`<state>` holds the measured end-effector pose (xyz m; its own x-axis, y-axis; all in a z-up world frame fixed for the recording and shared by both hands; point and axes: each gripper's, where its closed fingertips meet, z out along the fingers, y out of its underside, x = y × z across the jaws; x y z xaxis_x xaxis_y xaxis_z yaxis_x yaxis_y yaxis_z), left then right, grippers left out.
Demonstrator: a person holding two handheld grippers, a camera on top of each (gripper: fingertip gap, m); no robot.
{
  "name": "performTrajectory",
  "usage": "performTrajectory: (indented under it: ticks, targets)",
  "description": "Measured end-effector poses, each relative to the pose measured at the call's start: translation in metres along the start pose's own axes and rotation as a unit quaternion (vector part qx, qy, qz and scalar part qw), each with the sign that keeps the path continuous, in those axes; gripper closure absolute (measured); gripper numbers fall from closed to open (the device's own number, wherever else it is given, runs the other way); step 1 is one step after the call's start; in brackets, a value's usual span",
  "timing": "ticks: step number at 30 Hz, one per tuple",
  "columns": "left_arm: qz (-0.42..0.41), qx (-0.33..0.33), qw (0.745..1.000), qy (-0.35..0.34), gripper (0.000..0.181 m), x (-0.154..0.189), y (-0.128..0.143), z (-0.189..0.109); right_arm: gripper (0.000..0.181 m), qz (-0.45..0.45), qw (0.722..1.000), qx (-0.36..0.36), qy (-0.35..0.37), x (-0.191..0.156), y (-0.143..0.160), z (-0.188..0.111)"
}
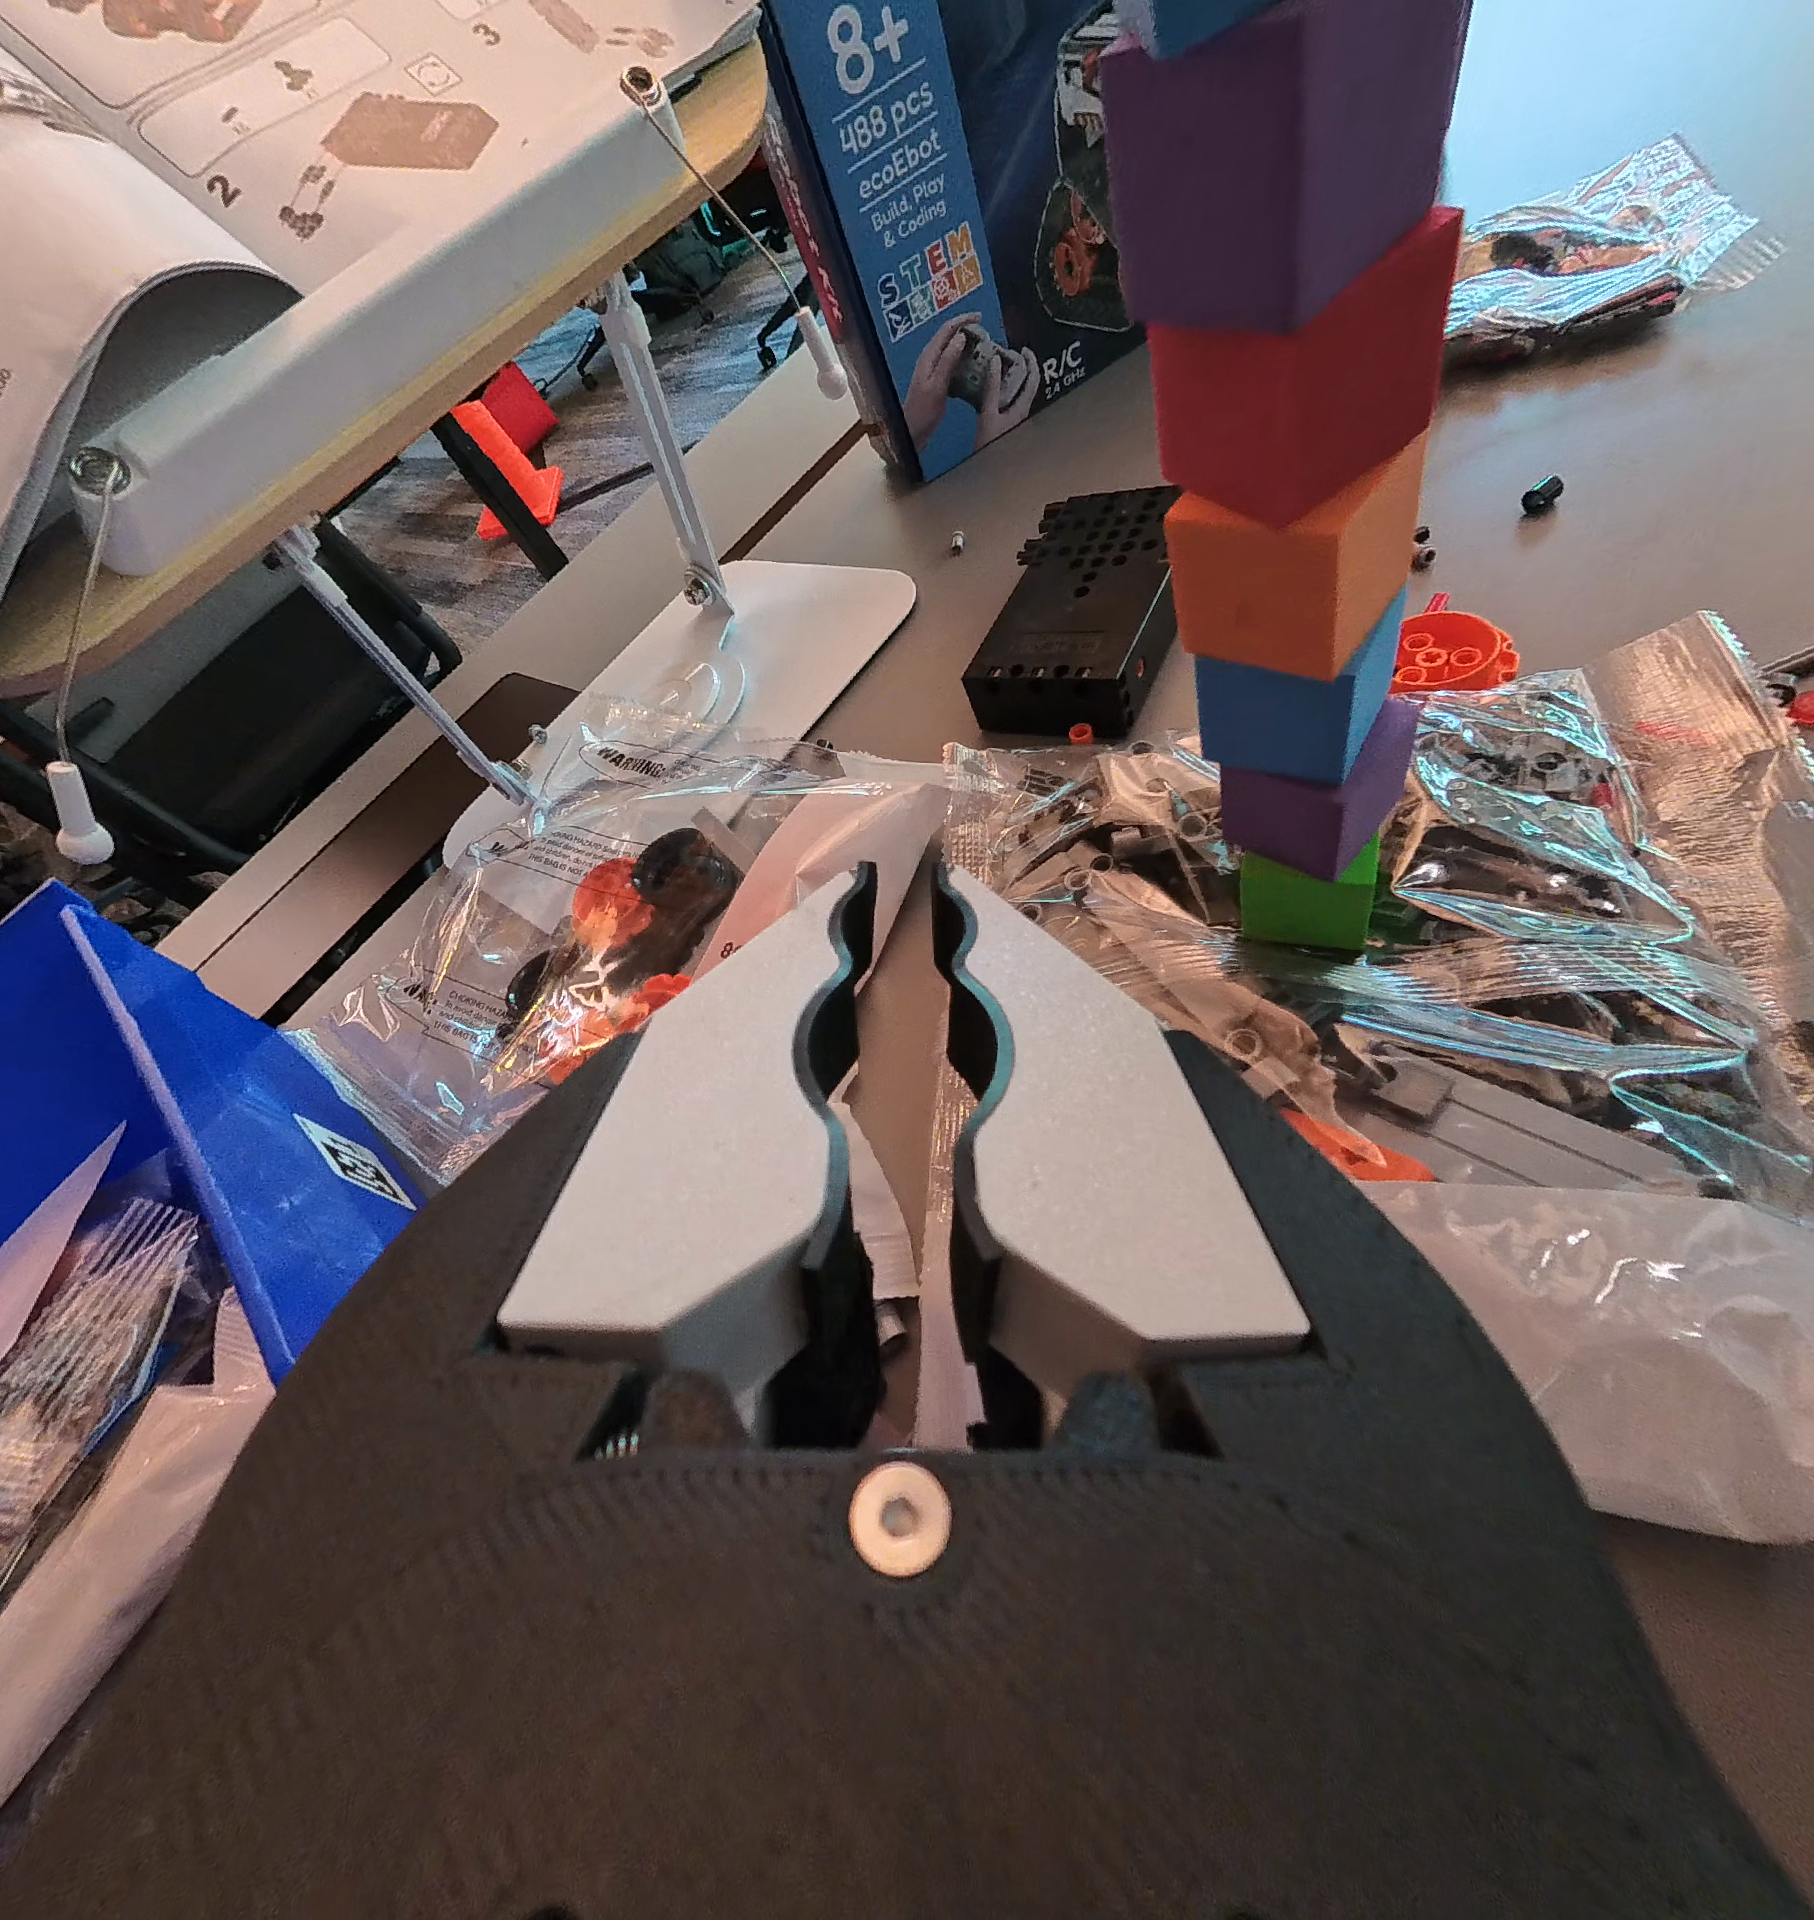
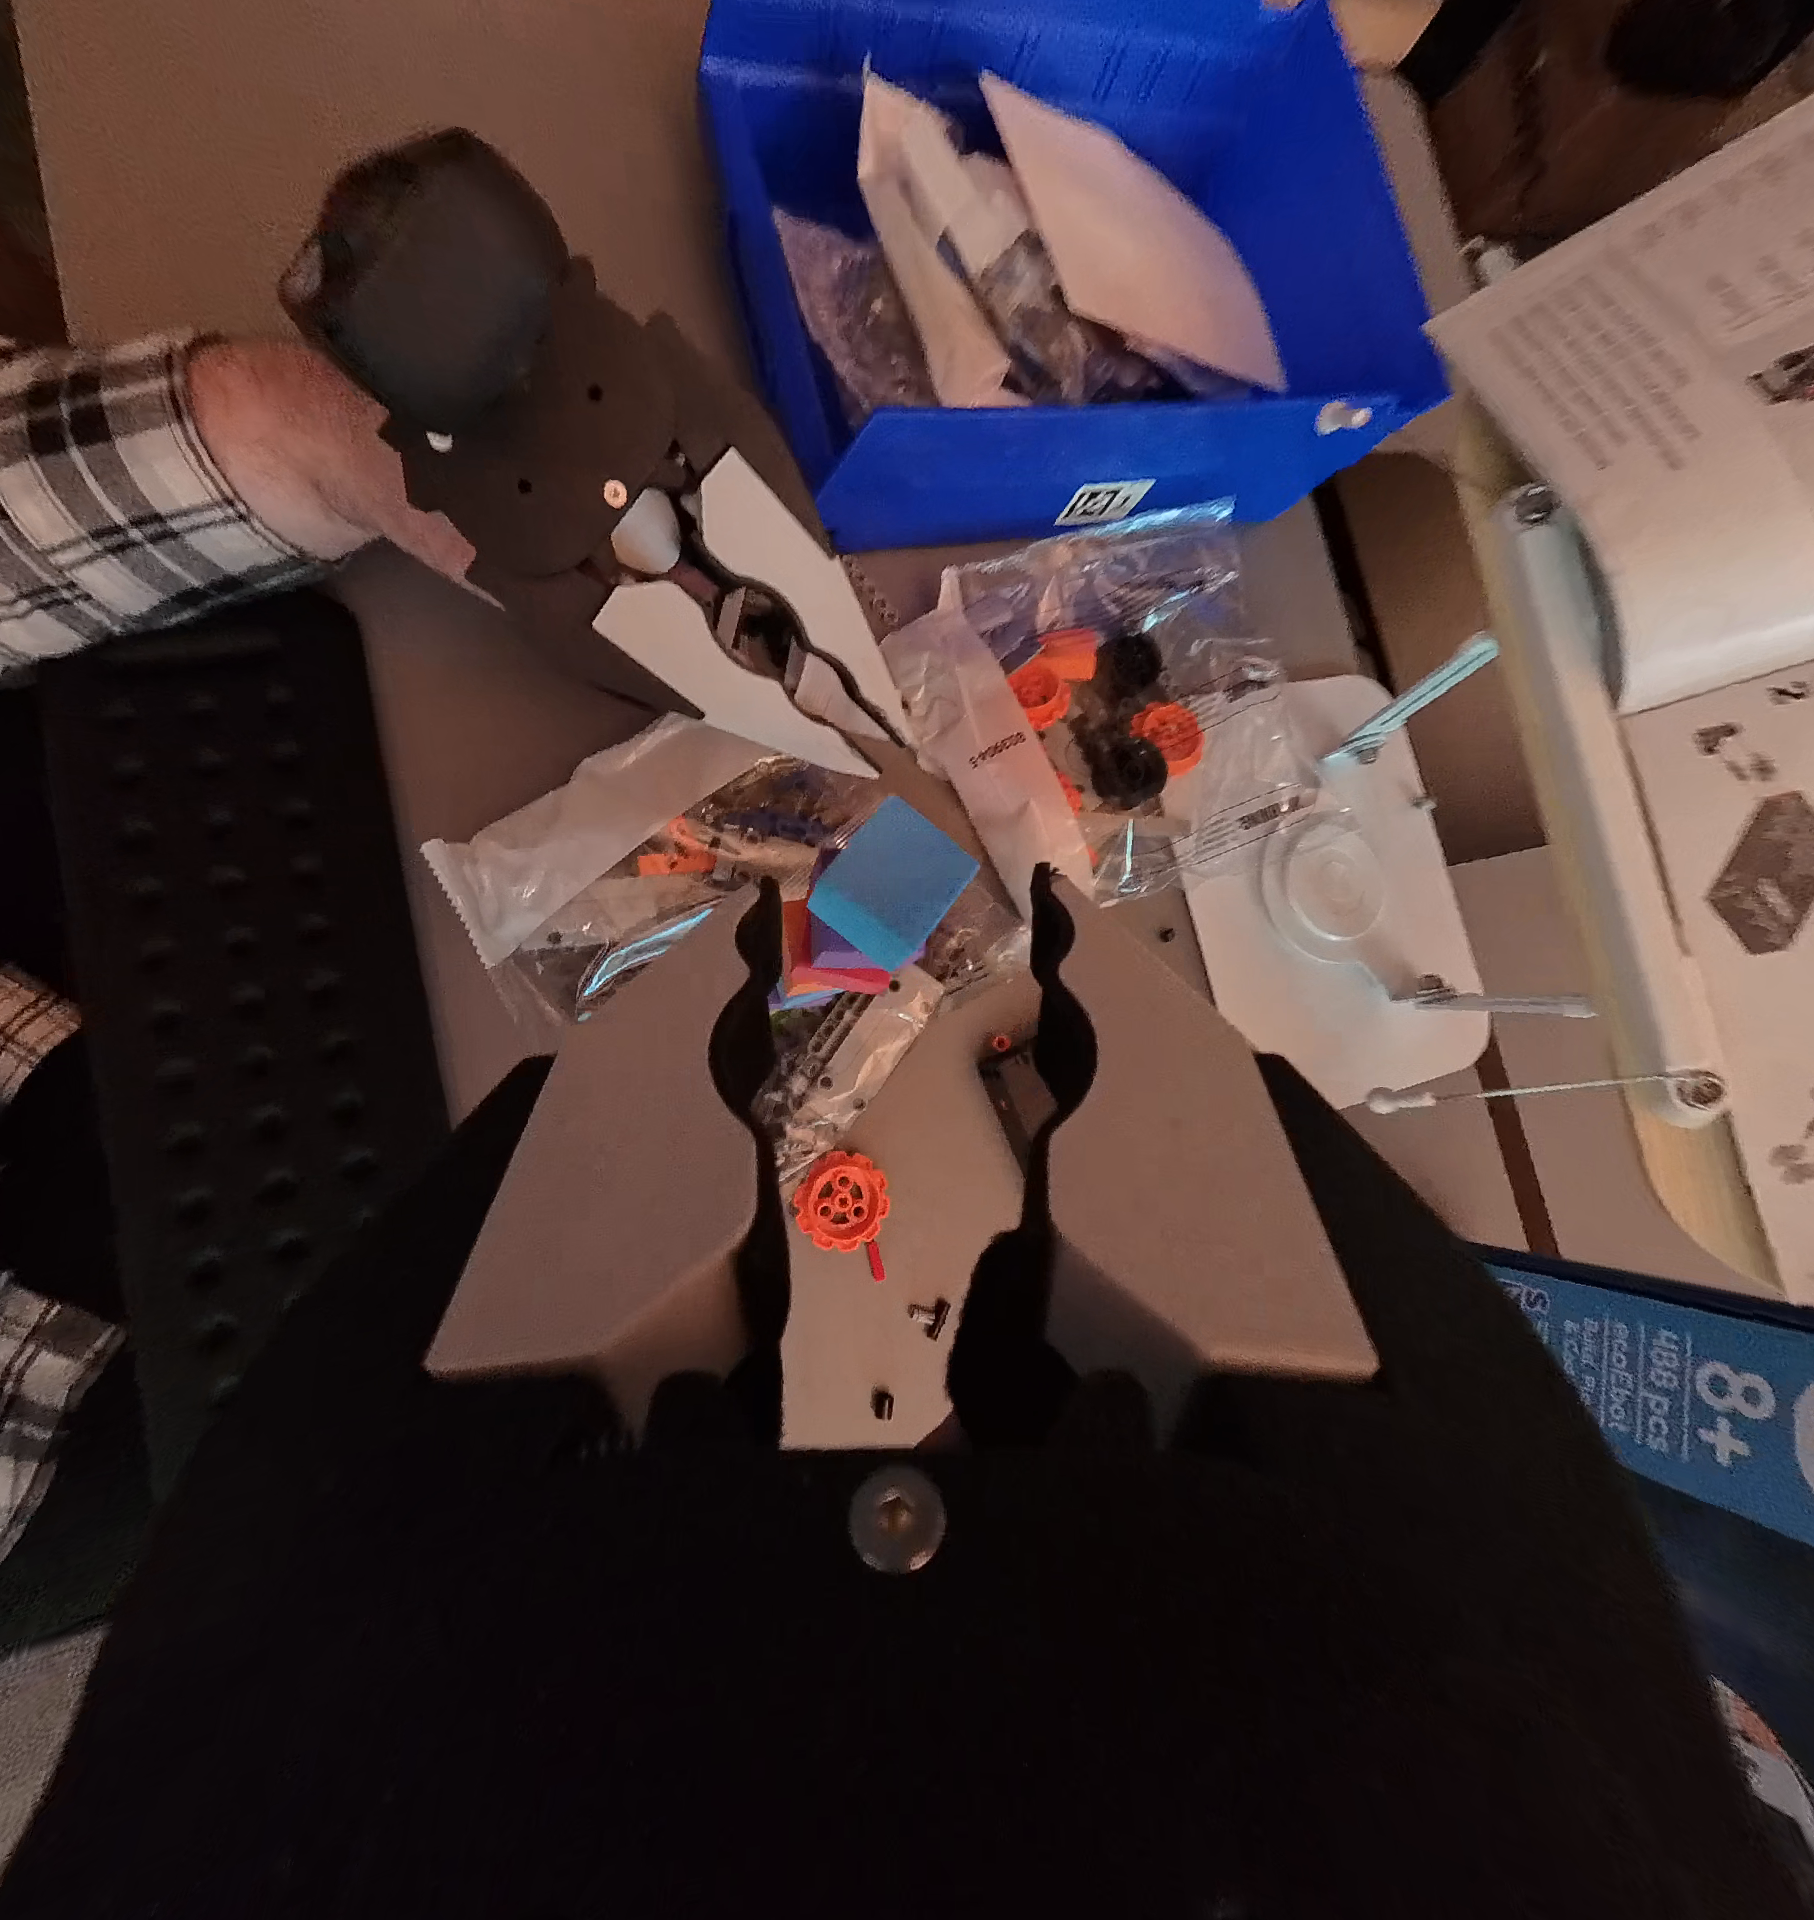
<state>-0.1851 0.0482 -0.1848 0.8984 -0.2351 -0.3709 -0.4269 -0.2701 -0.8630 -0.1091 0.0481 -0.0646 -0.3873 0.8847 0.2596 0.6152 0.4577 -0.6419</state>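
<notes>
A leaning tower of cubes [image 1: 1298, 499], seven counted in the left wrist view with an eighth cut off at the top, is seen on clear parts bags [image 1: 1505, 935]. The left gripper [image 1: 898, 883] is nearly closed, holding nothing; the right gripper [image 2: 903, 894] is spread wide above the tower, empty. One blue bin [image 2: 1090, 468] is nearby.

The stacked cubes [image 1: 1298, 499] ran green, purple, blue, orange, red, purple — bottom to top. The bin [image 2: 1111, 457] was blue; the sleeve [image 2: 72, 488] was plaid — black on white. The gear [image 2: 841, 1202] was orange.
</notes>
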Motion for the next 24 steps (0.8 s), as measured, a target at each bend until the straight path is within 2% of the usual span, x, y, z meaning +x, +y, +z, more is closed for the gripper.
performTrajectory:
  ticks: [4,6,9,14,16,20,24]
  targets:
    - [0.001,-0.005,1.0,0.003,0.172,0.001,0.002,0.001,0.135,0.028,0.997,0.058,0.045,0.01,0.006,-0.029]
    - [0.005,-0.011,1.0,0.005,0.172,0.003,0.004,0.002,0.135,0.053,0.993,0.072,0.079,0.02,0.024,-0.04]
    - [0.015,-0.022,1.0,0.013,0.172,0.007,0.007,0.004,0.138,0.099,0.984,0.081,0.121,0.032,0.068,-0.046]
    - [0.04,-0.041,0.997,0.042,0.175,0.021,0.015,0.004,0.141,0.171,0.964,0.041,0.2,0.056,0.175,-0.034]
    - [0.052,-0.044,0.996,0.059,0.176,0.028,0.016,0.003,0.143,0.199,0.955,0.052,0.216,0.062,0.204,-0.026]
    - [0.061,-0.036,0.992,0.1,0.178,0.046,0.013,0.002,0.149,0.248,0.937,0.109,0.219,0.065,0.232,-0.006]
    - [0.071,-0.047,0.987,0.133,0.177,0.06,0.019,0.004,0.15,0.236,0.94,0.078,0.235,0.067,0.245,0.0]
